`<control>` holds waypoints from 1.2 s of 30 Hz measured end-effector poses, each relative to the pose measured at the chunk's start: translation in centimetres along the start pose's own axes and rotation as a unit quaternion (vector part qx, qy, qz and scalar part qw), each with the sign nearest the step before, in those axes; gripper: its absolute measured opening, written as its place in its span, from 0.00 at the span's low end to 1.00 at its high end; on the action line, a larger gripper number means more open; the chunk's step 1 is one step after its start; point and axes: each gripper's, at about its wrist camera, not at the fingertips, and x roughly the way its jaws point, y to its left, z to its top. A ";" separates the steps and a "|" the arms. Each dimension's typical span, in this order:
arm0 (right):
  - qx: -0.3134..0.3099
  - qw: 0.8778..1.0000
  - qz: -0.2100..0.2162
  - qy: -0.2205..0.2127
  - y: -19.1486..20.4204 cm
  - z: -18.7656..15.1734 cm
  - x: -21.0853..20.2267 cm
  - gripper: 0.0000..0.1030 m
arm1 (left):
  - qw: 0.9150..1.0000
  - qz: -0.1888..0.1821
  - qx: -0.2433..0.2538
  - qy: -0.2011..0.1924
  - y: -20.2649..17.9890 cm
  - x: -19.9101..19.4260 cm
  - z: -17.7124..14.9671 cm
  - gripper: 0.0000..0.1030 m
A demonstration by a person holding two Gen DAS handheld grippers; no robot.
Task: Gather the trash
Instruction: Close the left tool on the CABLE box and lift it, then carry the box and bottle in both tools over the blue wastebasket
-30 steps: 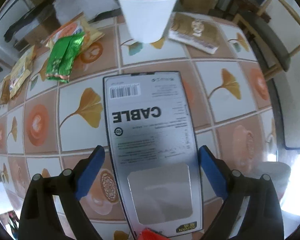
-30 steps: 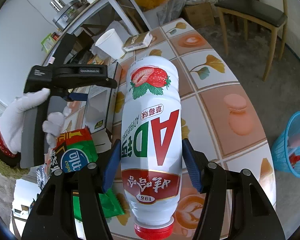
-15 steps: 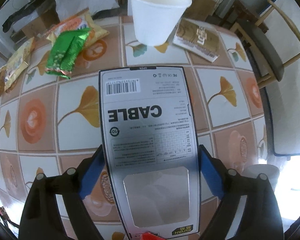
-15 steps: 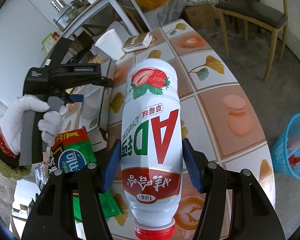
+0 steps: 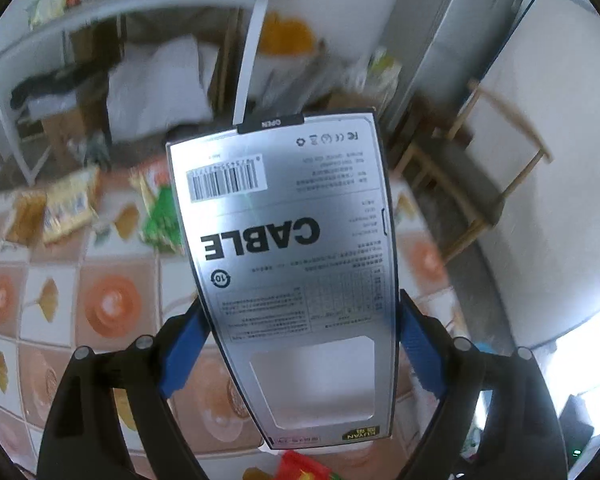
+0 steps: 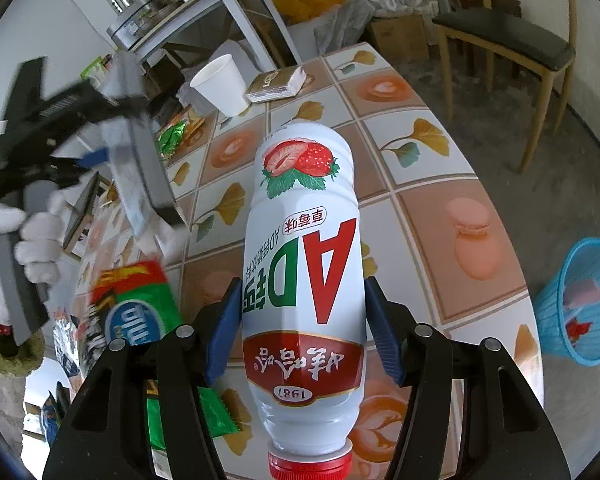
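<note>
Two hand-held tongs, each carrying a piece of trash above a tiled surface (image 6: 416, 184) patterned with ginkgo leaves and coffee cups

The left tongs (image 5: 300, 344) are clamped on a flat silver cable box (image 5: 296, 264), their blue pads pressing its two long edges near the windowed lower end. The box is lifted clear of the surface and tilted up toward the room. It looks like thin card: light, fairly stiff across its face, but likely to buckle if squeezed hard at the hollow window. A hold on the edges higher up, where the card is solid, would probably be steadier. In the right wrist view a white-gloved hand (image 6: 32, 248) grips this tool, blurred

The right tongs (image 6: 298, 328) are clamped on a white strawberry-drink bottle (image 6: 304, 264), cap pointing back toward the camera, pads on either side of its lower body. The plastic looks smooth and rounded, so it may slip or twist; whether it is empty cannot be told

On the surface lie a white paper cup (image 6: 222, 84), a small brown packet (image 6: 276, 82) and crumpled snack wrappers (image 6: 136, 300), all soft and light. A blue basket (image 6: 580, 300) stands on the floor just beyond the surface's edge, already holding some scraps
</note>
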 end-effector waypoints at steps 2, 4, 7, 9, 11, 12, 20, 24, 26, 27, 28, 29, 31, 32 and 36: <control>-0.002 1.000 -0.002 -0.001 0.1 0.0 0.0 0.54 | 1.000 -0.005 0.003 -0.030 0.1 -1.7 0.4 0.83; 0.000 1.000 -0.003 -0.001 0.0 0.1 0.0 0.54 | 0.998 -0.012 0.009 -0.065 0.0 -3.6 0.7 0.83; 0.001 1.000 -0.007 -0.003 0.1 0.1 0.0 0.54 | 0.995 -0.017 0.007 -0.102 0.1 -6.1 0.8 0.83; 0.000 1.000 -0.009 -0.004 0.1 0.1 0.0 0.54 | 0.992 -0.021 0.003 -0.123 0.4 -8.2 0.5 0.83; 0.001 1.000 -0.012 -0.006 0.0 0.1 -0.2 0.54 | 0.989 -0.028 -0.005 -0.142 0.6 -10.1 0.0 0.83; 0.002 1.000 -0.014 -0.008 0.0 0.2 -0.2 0.54 | 0.988 -0.032 -0.006 -0.149 0.6 -10.8 -0.2 0.83; 0.007 1.000 -0.020 -0.021 -0.4 1.0 -1.4 0.53 | 0.977 -0.039 -0.036 -0.207 0.4 -17.3 -4.0 0.83; 0.019 1.000 -0.013 -0.017 -0.8 1.4 -1.7 0.53 | 0.974 -0.052 -0.052 -0.212 0.4 -18.7 -6.3 0.83; 0.028 0.999 -0.006 -0.016 -0.9 1.5 -1.9 0.53 | 0.974 -0.058 -0.058 -0.212 0.3 -19.2 -7.3 0.83; 0.031 0.999 -0.003 -0.016 -0.9 1.5 -2.1 0.53 | 0.974 -0.060 -0.060 -0.208 0.3 -19.3 -7.7 0.83; 0.034 0.999 0.001 -0.019 -0.9 1.5 -2.5 0.53 | 0.975 -0.060 -0.062 -0.205 0.3 -19.3 -8.1 0.83; 0.036 0.999 0.003 -0.021 -0.8 1.5 -2.8 0.53 | 0.975 -0.060 -0.062 -0.202 0.3 -19.3 -8.3 0.83; 0.041 0.999 0.009 -0.028 -0.7 1.5 -3.5 0.53 | 0.977 -0.051 -0.061 -0.196 0.0 -19.3 -9.2 0.83; 0.045 0.998 0.013 -0.033 -0.6 1.6 -4.1 0.53 | 0.977 -0.051 -0.062 -0.196 0.0 -19.4 -9.5 0.83; 0.050 0.997 0.021 -0.054 -0.2 1.4 -6.3 0.53 | 0.979 -0.059 -0.063 -0.186 -0.3 -19.5 -10.5 0.83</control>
